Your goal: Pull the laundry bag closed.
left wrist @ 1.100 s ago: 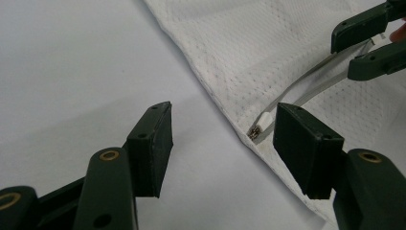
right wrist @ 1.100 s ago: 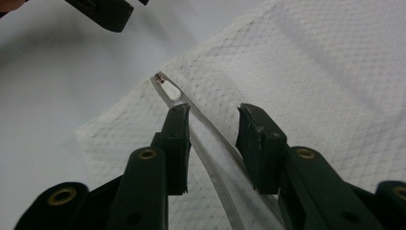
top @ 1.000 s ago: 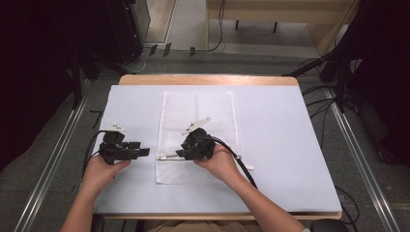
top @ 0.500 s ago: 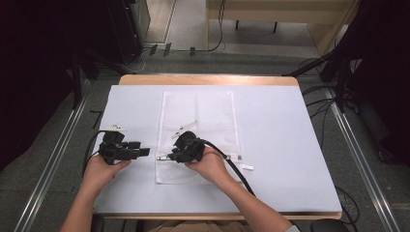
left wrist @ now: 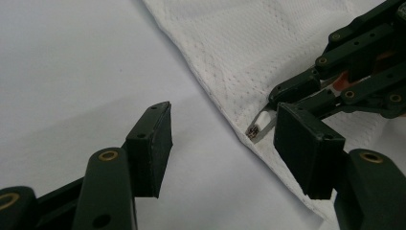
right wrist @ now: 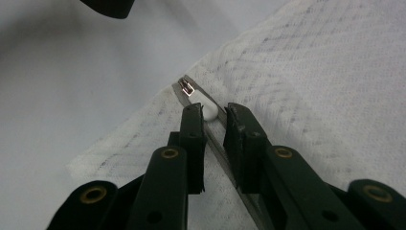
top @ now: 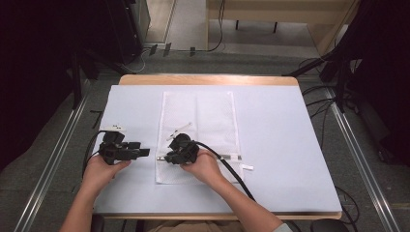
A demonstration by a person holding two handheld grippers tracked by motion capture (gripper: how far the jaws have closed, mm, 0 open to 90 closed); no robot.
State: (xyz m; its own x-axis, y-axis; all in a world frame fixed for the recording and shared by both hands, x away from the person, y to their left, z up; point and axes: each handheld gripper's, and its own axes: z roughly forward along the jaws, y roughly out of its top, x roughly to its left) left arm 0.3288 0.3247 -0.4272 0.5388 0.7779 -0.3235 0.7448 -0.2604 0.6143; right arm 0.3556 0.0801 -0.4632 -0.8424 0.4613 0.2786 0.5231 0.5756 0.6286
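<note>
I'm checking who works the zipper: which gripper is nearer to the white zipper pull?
Right. The right gripper has its jaws around the zipper pull, closing in. The left gripper hangs open just off the mesh bag's edge, beside it.

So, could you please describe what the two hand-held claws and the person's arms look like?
Both the left claw and the right claw are black, built of jointed links with brass-coloured rivets and flat rectangular pads. A thick black cable trails from the right one, and another loops behind the left. The forearms are bare, with no sleeves or gloves.
</note>
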